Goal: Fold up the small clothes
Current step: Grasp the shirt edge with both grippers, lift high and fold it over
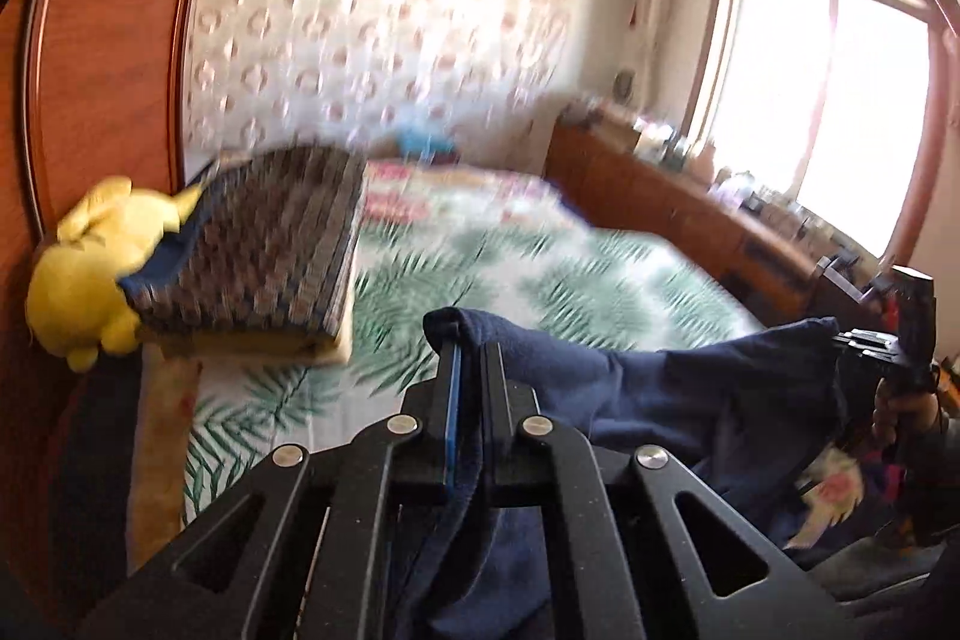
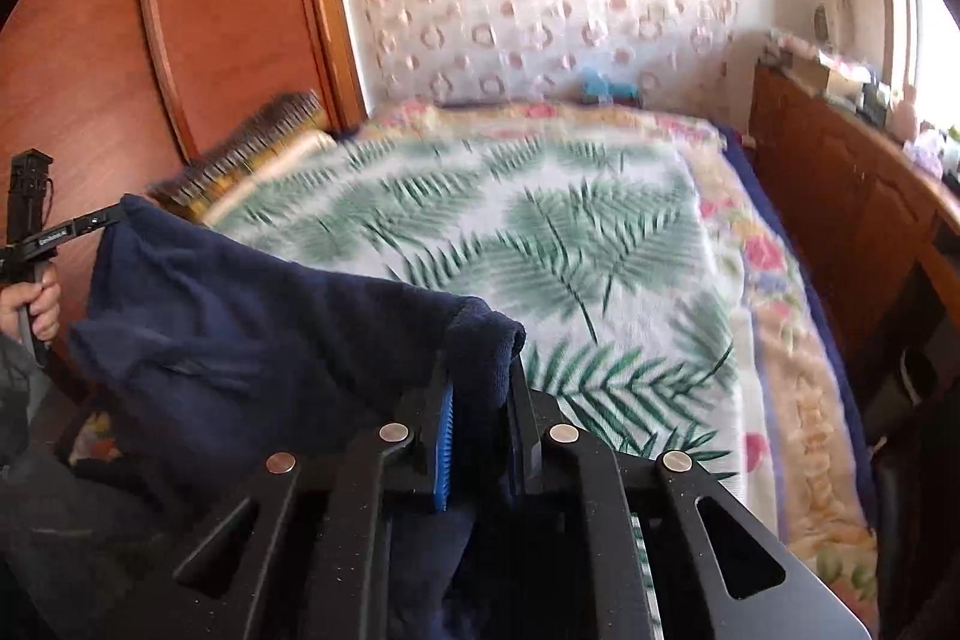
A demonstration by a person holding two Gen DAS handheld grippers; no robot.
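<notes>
Two corners of a dark navy garment [image 1: 648,400] are pinched, one clenched in the left gripper [image 1: 471,340], the other in the right gripper [image 2: 480,358], soft fleecy cloth is stretched between them, held above a fern-patterned bedspread [image 2: 540,220], a yellow plush toy [image 1: 90,268] is seen beyond.

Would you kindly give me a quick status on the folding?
Left hand-held gripper and right hand-held gripper both shut on navy garment. Garment lifted, stretched between them over the bed. Nothing in the way.
</notes>
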